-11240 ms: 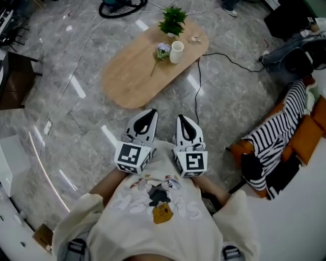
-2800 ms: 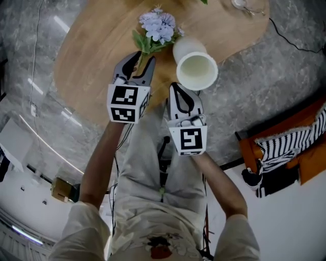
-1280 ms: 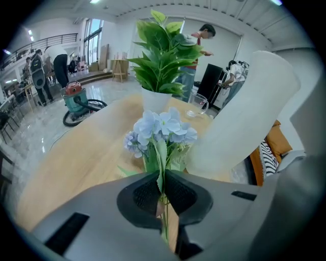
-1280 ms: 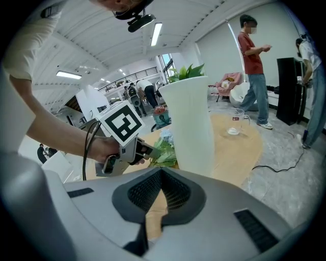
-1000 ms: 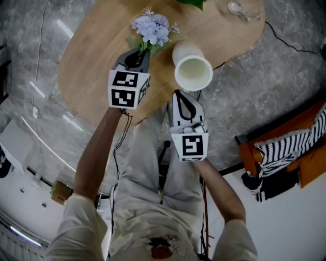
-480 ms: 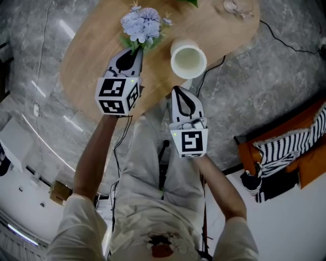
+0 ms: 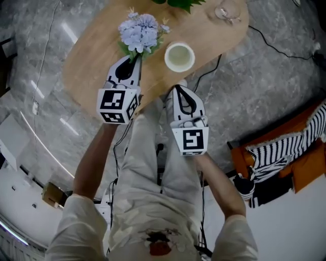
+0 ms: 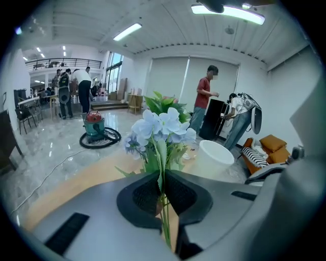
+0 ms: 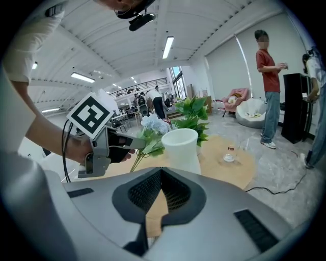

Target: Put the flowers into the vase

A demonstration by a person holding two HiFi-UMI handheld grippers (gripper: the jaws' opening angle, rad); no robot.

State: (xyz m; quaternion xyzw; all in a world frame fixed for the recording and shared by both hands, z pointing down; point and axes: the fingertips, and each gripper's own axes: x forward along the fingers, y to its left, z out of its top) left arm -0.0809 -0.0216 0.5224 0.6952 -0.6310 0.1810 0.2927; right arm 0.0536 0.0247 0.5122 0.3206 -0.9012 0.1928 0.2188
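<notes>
A bunch of pale blue flowers (image 7: 140, 31) with green stems is held above the oval wooden table (image 7: 91, 56). My left gripper (image 7: 133, 60) is shut on the stems, and the blooms (image 8: 162, 127) stand up past the jaws in the left gripper view. The white vase (image 7: 179, 56) stands upright on the table to the right of the flowers, its mouth open and empty. It also shows in the left gripper view as the white vase (image 8: 214, 158) and in the right gripper view as the vase (image 9: 182, 149). My right gripper (image 7: 180, 87) hangs shut and empty near the table's front edge, below the vase.
A green potted plant (image 7: 178, 3) and a small glass dish (image 7: 226, 11) sit at the table's far end. A black cable (image 7: 267, 41) runs over the grey floor. An orange seat with striped cloth (image 7: 285, 153) stands at the right. People (image 9: 269, 86) stand beyond the table.
My left gripper has lifted the flowers off the table and tilted them more upright. My right gripper has risen a little. The vase looks smaller as the view pulled back.
</notes>
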